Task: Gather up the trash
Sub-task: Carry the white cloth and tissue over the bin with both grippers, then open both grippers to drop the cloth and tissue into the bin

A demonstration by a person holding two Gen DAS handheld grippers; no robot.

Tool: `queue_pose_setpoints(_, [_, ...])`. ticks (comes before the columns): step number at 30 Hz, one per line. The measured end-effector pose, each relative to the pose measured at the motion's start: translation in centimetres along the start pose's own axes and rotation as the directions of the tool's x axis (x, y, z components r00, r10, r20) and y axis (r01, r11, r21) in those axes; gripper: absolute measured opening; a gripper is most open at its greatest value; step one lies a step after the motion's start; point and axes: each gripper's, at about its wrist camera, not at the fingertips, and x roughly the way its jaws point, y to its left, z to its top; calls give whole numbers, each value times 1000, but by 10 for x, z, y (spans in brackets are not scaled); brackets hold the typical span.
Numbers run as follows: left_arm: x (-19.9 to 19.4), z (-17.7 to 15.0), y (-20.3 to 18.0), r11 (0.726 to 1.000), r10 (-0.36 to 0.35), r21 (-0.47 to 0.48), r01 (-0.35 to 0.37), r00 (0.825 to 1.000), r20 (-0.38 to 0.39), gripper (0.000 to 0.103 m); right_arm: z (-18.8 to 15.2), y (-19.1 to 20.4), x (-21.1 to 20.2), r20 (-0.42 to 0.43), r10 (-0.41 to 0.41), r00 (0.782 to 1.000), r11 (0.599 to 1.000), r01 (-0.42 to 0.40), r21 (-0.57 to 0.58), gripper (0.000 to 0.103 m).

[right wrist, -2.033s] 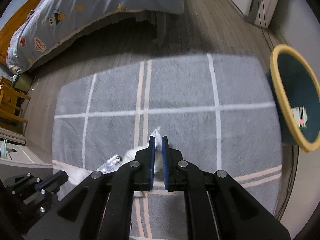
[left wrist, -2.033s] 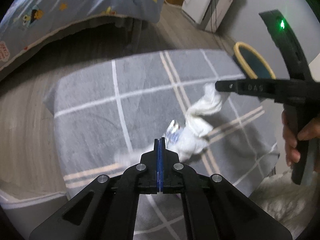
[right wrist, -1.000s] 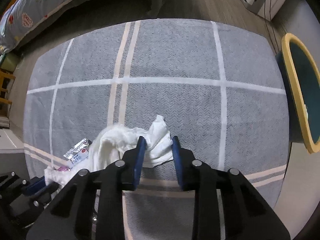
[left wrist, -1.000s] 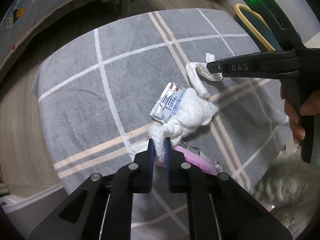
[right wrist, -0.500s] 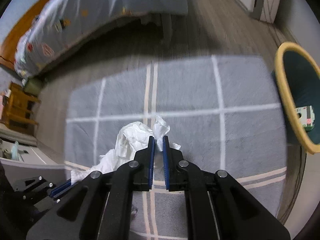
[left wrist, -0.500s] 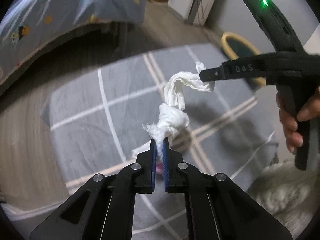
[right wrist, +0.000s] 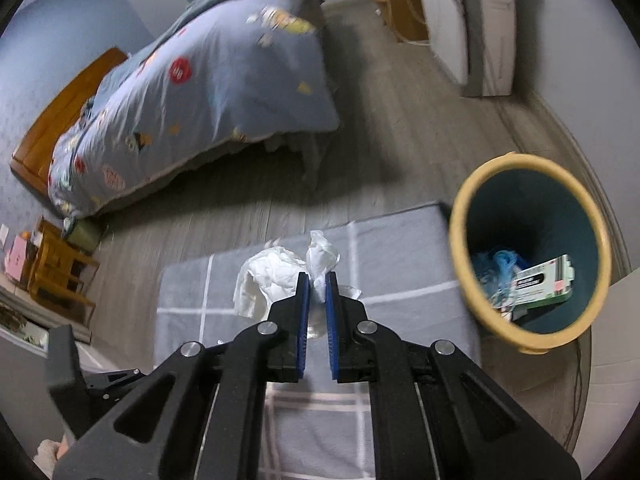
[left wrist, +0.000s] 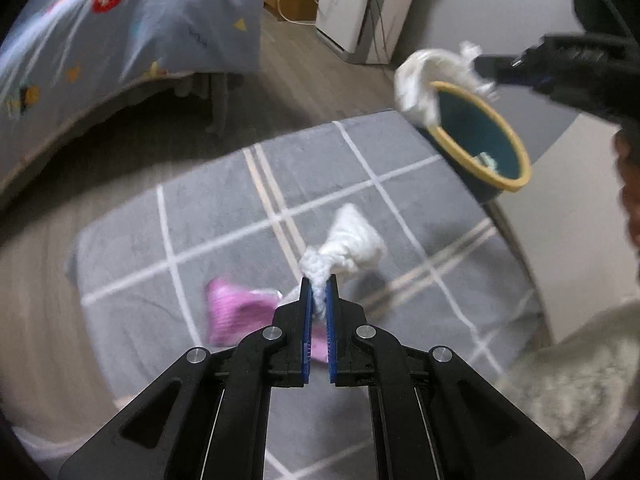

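Note:
My left gripper [left wrist: 318, 280] is shut on a twisted wad of white tissue [left wrist: 348, 246], held above the grey checked rug [left wrist: 224, 216]. A pink wrapper [left wrist: 236, 308] lies on the rug just below it. My right gripper [right wrist: 315, 278] is shut on a separate crumpled white tissue [right wrist: 276, 276], lifted clear of the rug [right wrist: 392, 252]. In the left wrist view that right gripper [left wrist: 486, 66] hangs at the upper right with its tissue [left wrist: 420, 84] near the rim of the teal bin [left wrist: 480, 136]. The yellow-rimmed bin [right wrist: 460, 216] stands right of the rug, with a box and blue scraps inside.
A bed with a blue printed quilt [right wrist: 200, 92] stands beyond the rug on the wood floor [right wrist: 280, 208]. A white appliance [right wrist: 468, 28] with cables is against the far wall. A fluffy pale mat [left wrist: 580, 380] lies at the lower right. A person's hand [left wrist: 628, 184] holds the right gripper.
The tissue has come apart into two pieces, one in each gripper. Both grippers have risen; the right one has swung toward the bin. The pink wrapper now lies uncovered on the rug.

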Motion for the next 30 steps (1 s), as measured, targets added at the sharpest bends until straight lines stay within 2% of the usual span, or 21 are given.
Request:
queue_pose_setpoints(3, [1,8,1,999,37,0,-37,999,20,7,3,-18,-9,12,9,1000,1000,-9,17,8])
queue_pose_setpoints(7, [-10,22,-4,1000,27,-11,-27,997,75,7,10,-44,-22,34,7,999,999,-9,48,8])
queue_pose_setpoints(11, [-21,48,-25,1000,23,10,-25,990,139,7,17,-75,-35,69,-21,997,995,15,97,8])
queue_pose_setpoints(14, [-19,72,-47,999,7,45,-14,988,155,7,21,-104,-42,84,-53,995,989,40,144,8])
queue_pose_setpoints(19, [-6,103,-92,993,-24,120,5,987,158,7,26,-156,-51,97,-148,984,969,124,213,8])
queue_pose_setpoints(26, [28,141,-156,974,-58,227,26,989,138,7,23,-213,-49,63,-271,961,933,246,264,8])
queue_pose_setpoints(30, [53,154,-189,957,-45,290,9,992,117,7,21,-234,-44,35,-309,950,916,288,281,8])
